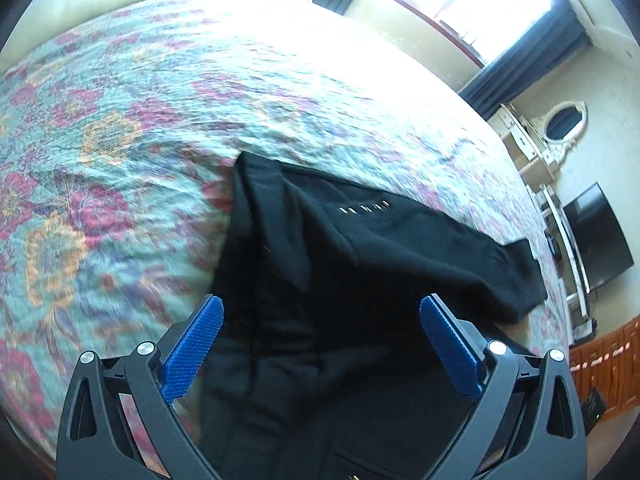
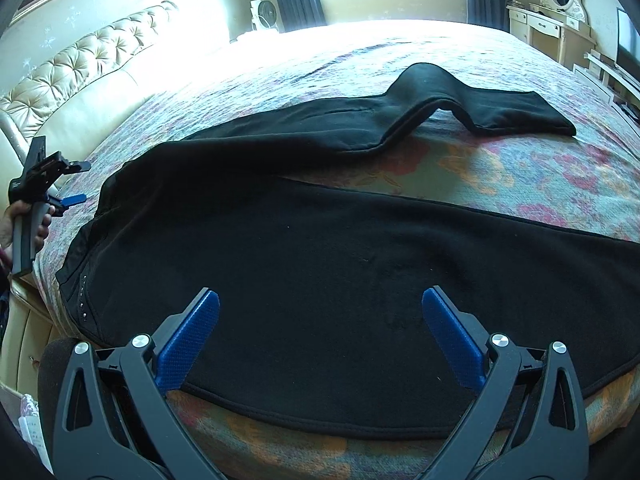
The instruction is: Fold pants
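Black pants spread flat, right hand-held gripper wide open (empty)

no words, numbers, brands or signs can be read in either view.
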The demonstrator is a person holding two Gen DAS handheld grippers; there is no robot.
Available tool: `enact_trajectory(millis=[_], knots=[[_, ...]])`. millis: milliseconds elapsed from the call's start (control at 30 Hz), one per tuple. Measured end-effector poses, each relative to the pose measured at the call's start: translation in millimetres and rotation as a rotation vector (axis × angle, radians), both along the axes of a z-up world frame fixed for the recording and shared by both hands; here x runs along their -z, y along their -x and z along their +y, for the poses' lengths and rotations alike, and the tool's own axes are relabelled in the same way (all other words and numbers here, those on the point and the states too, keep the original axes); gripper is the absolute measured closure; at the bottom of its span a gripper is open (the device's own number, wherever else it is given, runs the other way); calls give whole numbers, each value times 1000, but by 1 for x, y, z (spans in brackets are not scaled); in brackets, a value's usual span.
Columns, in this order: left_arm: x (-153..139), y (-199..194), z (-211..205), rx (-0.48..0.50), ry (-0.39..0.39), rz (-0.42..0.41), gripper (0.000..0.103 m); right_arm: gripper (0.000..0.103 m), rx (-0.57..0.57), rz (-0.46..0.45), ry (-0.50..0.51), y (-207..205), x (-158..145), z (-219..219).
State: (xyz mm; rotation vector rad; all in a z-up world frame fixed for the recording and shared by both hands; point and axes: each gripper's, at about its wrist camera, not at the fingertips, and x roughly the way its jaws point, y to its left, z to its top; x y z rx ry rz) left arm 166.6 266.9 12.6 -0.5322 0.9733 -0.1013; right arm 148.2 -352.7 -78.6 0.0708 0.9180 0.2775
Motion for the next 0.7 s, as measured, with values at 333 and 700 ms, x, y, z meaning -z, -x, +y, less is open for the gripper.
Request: enact_trajectory(millis=[333, 700], knots=[[48, -81, 44, 11, 209, 27, 5, 2, -59, 41, -14, -34, 8, 18], [64, -117, 18, 133, 135, 86, 90, 2, -352, -18, -108, -180, -27, 1]])
